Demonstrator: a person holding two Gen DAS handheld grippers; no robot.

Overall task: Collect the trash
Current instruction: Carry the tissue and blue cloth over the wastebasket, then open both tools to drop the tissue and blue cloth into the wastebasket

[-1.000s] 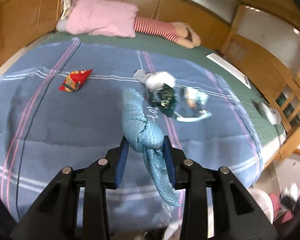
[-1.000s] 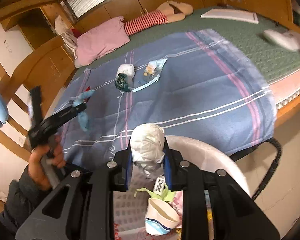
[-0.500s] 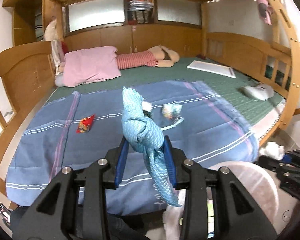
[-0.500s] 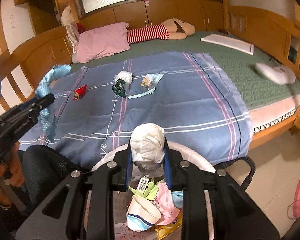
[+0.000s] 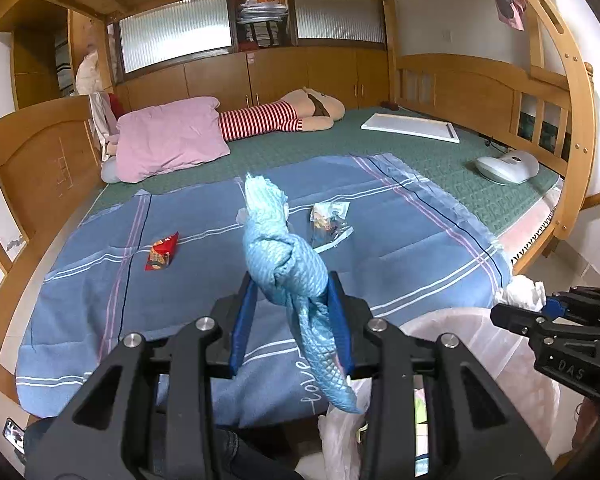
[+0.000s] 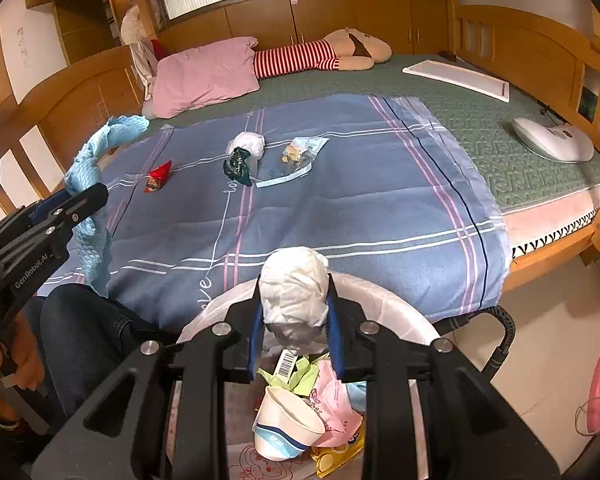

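Right gripper [image 6: 294, 320], lower centre, pinches a paper wad [image 6: 293, 296] over the bin [image 6: 396, 300]; release there; left gripper [image 5: 290, 312] clamps a blue rag [image 5: 288, 268]; bring it right first.

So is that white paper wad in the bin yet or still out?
Out: the white paper wad sits clamped in the right gripper above the bin.

Left gripper [image 5: 292, 316] with blue cloth [image 5: 288, 268] — up off blanket [image 5: 400, 248], nearer bin [image 5: 500, 344].
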